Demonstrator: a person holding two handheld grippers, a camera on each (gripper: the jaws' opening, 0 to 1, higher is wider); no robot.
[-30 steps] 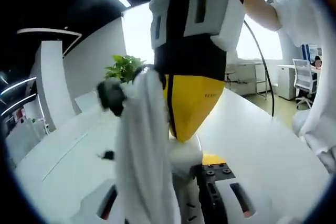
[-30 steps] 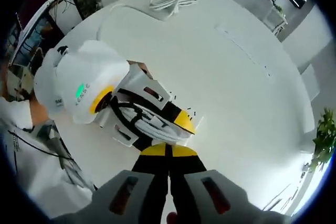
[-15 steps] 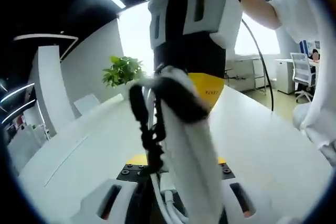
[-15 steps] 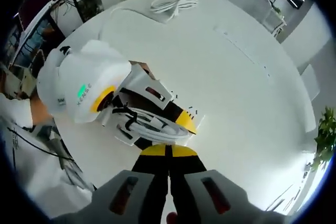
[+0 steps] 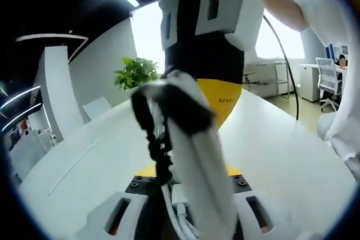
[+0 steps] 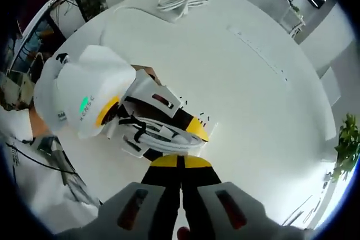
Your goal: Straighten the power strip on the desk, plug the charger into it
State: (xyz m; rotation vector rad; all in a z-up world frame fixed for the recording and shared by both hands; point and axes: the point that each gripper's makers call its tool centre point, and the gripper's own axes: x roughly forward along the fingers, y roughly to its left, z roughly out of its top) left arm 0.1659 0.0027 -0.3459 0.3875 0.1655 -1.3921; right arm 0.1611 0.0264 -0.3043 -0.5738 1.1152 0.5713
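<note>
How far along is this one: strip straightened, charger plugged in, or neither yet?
Neither looks done. In hand: the left gripper is clamped on a white cable bundle bound with a black strap, which is likely the charger, held above the desk. The right gripper is shut and empty. A coiled white cord lies at the desk's far edge, untouched. Straightening and plugging both remain.

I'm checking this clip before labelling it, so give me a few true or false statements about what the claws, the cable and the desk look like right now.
1. The left claw holds a bundled white cable. True.
2. The right claw is wide open. False: its jaws are shut together.
3. A coiled white cord lies at the far side of the desk. True.
4. A red mug stands on the desk. False: none is visible.
5. A green plant stands beyond the desk. True.
</note>
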